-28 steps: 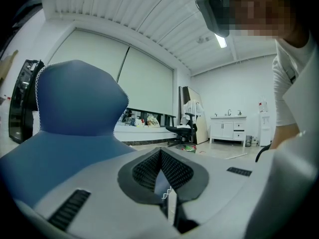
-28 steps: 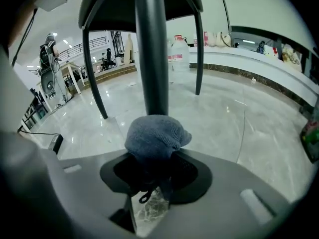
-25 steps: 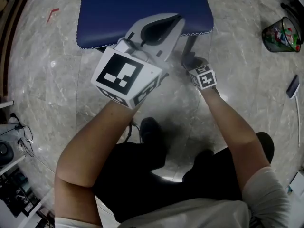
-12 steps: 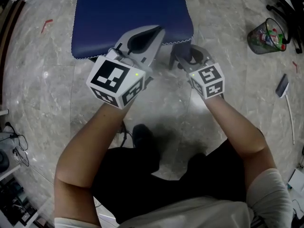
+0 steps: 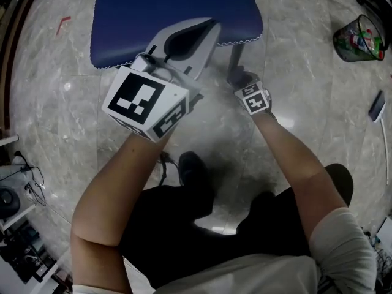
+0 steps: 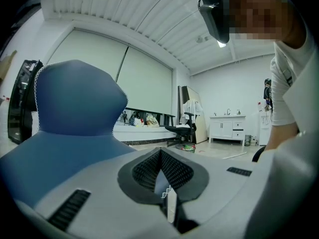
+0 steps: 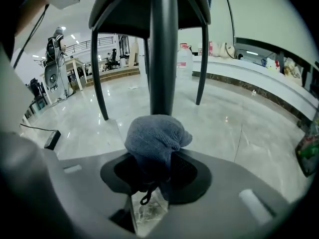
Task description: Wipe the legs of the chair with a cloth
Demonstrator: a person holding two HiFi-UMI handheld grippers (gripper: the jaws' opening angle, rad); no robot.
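Note:
The chair has a blue padded seat [image 5: 171,11] and dark metal legs. My right gripper [image 5: 240,77] is low beside the front right leg [image 5: 236,52]. In the right gripper view it [image 7: 157,158] is shut on a bunched grey cloth [image 7: 155,136], which presses against that leg [image 7: 163,49] just ahead. My left gripper [image 5: 211,26] is held high over the seat's front edge, shut with nothing in it. In the left gripper view its tips [image 6: 160,156] meet, with the blue padding [image 6: 75,103] at the left.
Two more chair legs [image 7: 97,78] [image 7: 202,68] stand behind on the marble floor. A mesh waste bin [image 5: 358,38] is at the far right, cables and equipment [image 5: 15,182] at the left. The person's shoes [image 5: 190,164] are just below the grippers.
Half a second ago the right gripper with the cloth was higher up near the seat edge; now it is lower down the leg again. The left gripper has hardly moved.

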